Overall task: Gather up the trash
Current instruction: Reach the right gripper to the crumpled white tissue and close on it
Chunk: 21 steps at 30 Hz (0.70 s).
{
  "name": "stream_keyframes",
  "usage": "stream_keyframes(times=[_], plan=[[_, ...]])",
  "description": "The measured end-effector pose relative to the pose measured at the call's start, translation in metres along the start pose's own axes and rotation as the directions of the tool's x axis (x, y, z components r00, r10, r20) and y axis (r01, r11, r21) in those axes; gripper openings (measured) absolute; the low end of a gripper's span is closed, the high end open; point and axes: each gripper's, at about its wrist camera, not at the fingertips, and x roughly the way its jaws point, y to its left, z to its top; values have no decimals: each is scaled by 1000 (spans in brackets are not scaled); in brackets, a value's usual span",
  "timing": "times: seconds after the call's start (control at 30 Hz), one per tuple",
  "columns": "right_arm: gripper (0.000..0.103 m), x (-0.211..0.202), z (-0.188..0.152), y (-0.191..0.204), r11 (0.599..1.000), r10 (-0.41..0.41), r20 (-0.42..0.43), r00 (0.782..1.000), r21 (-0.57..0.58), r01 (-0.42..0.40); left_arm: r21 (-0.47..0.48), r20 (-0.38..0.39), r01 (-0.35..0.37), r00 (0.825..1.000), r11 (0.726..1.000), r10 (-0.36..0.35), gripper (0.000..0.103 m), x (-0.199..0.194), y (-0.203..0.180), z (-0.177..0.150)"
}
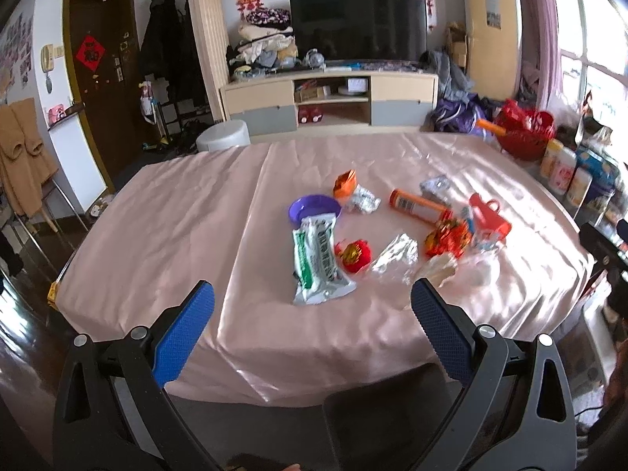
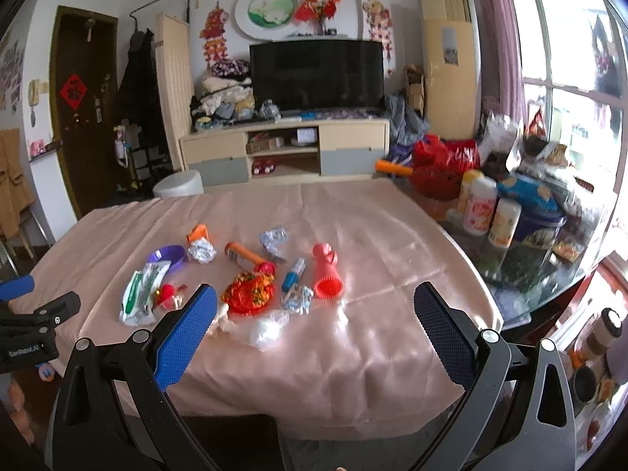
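Trash lies scattered on a pink tablecloth (image 1: 176, 227). A white-green wrapper (image 1: 318, 263) lies by a purple dish (image 1: 314, 207). Near them are a small red wrapper (image 1: 355, 255), crumpled foil (image 1: 394, 253), an orange tube (image 1: 418, 206) and a red-orange wrapper (image 1: 447, 237). My left gripper (image 1: 312, 300) is open and empty, just short of the white-green wrapper. In the right wrist view the white-green wrapper (image 2: 141, 294), orange tube (image 2: 243, 255), red-orange wrapper (image 2: 249, 292), a red ridged cup (image 2: 327, 272) and clear plastic (image 2: 267, 329) show. My right gripper (image 2: 314, 306) is open and empty above the table's near edge.
Bottles and jars (image 2: 486, 212) and a red basket (image 1: 524, 133) crowd the glass table end at the right. A TV cabinet (image 1: 329, 102) and a white stool (image 1: 223, 135) stand beyond the table. The left gripper's body (image 2: 31, 322) shows at the right view's left edge.
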Motion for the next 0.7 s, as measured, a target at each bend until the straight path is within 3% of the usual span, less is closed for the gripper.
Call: stream_keyframes(times=[0.17,0.27,0.47,0.63,0.7], plan=[[100,24,-6,-21,993,55,-114,992,106,-43,-6,-42,-2,999,1000,1,95,12,8,-5],[100,38,-9,-28,992,29,-147,989,125,-10,-1,-68,3,998,1000,-3,95,21,9,-10],[100,56,-6,-24,996,-60,-152,987,50,68,16,-103,39,994,999,-37,95,38,7,-13],[100,77,-11,-8,999,-23,-184,983,-37,17,15,-145,91,986,996,-88,95,56,-3,-14],[93,84,-13,2,998,15,-210,978,-54,-27,18,-160,120,980,993,-116,95,63,-9,-14]])
